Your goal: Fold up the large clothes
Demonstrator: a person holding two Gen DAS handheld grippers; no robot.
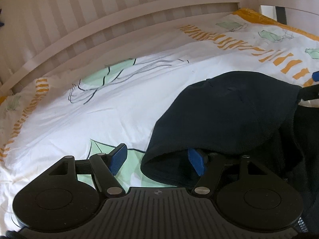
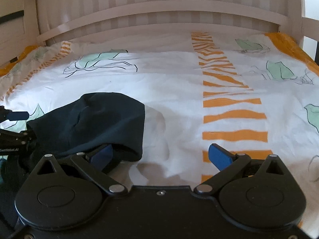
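Note:
A dark navy garment [image 1: 229, 111] lies bunched on the bed cover, its hem edge facing me. In the left wrist view my left gripper [image 1: 157, 159] stands open. Its right blue pad [image 1: 196, 162] is tucked under the garment's edge and its left pad [image 1: 118, 158] hangs over bare cover. In the right wrist view the same garment [image 2: 95, 123] sits at the left. My right gripper [image 2: 160, 156] is open too, with its left pad [image 2: 101, 156] beneath the cloth's hem and its right pad [image 2: 219, 157] free. Neither pair of pads presses on the cloth.
The white bed cover [image 2: 179, 91] has orange stripes and green leaf prints. A pale slatted bed rail [image 2: 159, 12] runs along the far side. The other gripper shows at each view's edge [image 1: 315, 76] [image 2: 16, 115].

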